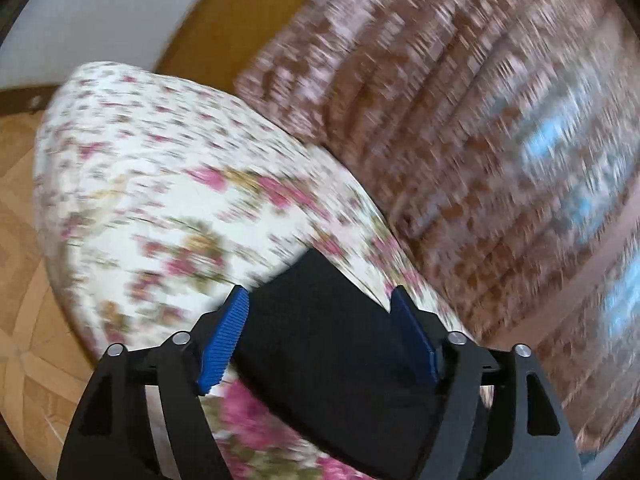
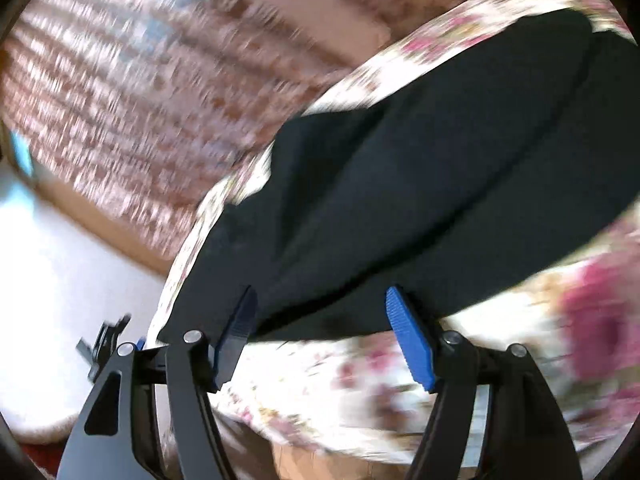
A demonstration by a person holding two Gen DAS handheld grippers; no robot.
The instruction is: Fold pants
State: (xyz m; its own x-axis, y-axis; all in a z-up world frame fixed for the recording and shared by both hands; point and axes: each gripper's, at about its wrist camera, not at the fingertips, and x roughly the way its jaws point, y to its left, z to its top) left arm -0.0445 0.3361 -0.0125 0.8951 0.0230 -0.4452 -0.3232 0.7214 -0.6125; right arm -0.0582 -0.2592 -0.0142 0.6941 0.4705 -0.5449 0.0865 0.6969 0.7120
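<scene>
Black pants [image 2: 440, 168] lie spread on a floral tablecloth [image 2: 320, 380]. In the right wrist view my right gripper [image 2: 320, 316] is open, its blue fingertips [image 2: 408, 336] at the pants' near edge, with cloth between the fingers. In the left wrist view my left gripper [image 1: 320, 316] is open, and a flat end of the black pants [image 1: 328, 352] lies between its blue pads [image 1: 224, 340] on the flowered cloth [image 1: 160, 184]. Both views are motion-blurred.
A brown patterned sofa or blanket [image 1: 480, 120] lies beside the covered table. Tan tiled floor [image 1: 20, 280] shows at left. A white surface [image 2: 48, 280] is at the left of the right wrist view.
</scene>
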